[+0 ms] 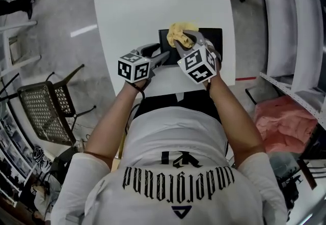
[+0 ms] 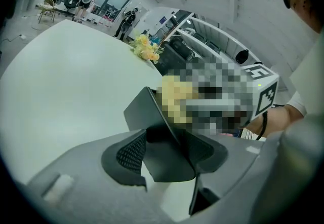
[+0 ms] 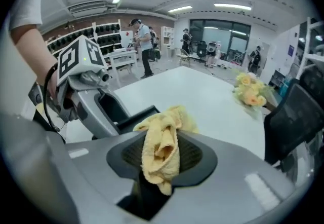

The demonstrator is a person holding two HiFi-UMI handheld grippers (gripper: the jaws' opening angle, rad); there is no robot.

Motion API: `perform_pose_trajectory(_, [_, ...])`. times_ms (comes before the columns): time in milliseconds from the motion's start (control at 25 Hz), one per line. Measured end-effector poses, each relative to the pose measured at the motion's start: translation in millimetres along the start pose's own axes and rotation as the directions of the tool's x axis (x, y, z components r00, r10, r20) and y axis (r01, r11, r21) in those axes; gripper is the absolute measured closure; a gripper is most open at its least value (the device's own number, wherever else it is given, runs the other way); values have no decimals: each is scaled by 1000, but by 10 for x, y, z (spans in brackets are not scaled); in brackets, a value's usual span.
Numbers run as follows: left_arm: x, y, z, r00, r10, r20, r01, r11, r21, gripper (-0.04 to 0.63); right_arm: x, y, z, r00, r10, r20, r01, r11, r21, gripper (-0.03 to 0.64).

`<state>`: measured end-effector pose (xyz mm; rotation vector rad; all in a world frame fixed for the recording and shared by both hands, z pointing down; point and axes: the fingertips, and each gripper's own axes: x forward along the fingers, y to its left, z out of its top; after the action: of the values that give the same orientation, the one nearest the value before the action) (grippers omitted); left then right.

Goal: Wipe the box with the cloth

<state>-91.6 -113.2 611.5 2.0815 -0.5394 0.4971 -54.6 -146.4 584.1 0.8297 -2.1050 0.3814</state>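
At the near edge of a white table (image 1: 153, 0), a person in a white printed T-shirt (image 1: 178, 168) is working 2 handheld grippers over a black box (image 1: 216, 38) lying at 12 o'clock in front of them, seen from the head view.

The left gripper (image 1: 163, 57) is reaching in from the box's 8 o'clock side. In the left gripper view its jaws are clamping down on a thin corner of the box (image 2: 152, 121), the dark panel wedged between the 2 ribbed pads (image 2: 129, 154).

The right gripper (image 1: 187, 39) is pinching a crumpled yellow cloth (image 1: 178, 31). In the right gripper view the jaws are squeezing the cloth (image 3: 162, 142), with folds bulging above the pads and a tail hanging below them. From the head view, the cloth is sitting over the box's 10 o'clock part; whether it is pressing on the surface cannot be told. Each gripper is carrying a cube with square markers, left (image 1: 133, 67) and right (image 1: 199, 63).

A bunch of yellow flowers (image 3: 248, 88) is lying farther along the table, at 2 o'clock in the right gripper view. A mesh chair (image 1: 43, 109) is standing on the floor at the person's 9 o'clock, and a pink heap of fabric (image 1: 285, 122) is resting at 3 o'clock beside white shelving (image 1: 300, 30). People are standing in the background of the room.
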Motion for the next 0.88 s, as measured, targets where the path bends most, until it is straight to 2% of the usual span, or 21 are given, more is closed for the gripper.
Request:
perform_pose_trajectory(120, [-22,3,-6,1000,-3,4,3,1000,-7,348,198,272,246,999,40,2,-40,996,-85,499])
perform_pose_trajectory(200, [-38,18,-7,1000,2,12,-2,1000,-11,342,206,310,274,998,62,11,-61,995,-84,499])
perform_pose_trajectory(440, [-17,36,-9,1000,23,17,-23,1000,-9,344,-12,329,-58,996,88,-15,-88,994,-60,499])
perform_pose_trajectory(560, [-8,26,-4,1000,16,13,-15,1000,-22,344,-242,184,-285,998,60,-21,-61,998,-21,499])
perform_pose_trajectory(760, [-17,6,8,1000,13,15,-12,1000,-25,344,-630,-337,-767,996,-46,-79,50,998,47,499])
perform_pose_trajectory(880, [-11,7,-2,1000,6,11,-6,1000,-26,344,-754,-613,-915,990,-102,-94,109,992,70,499])
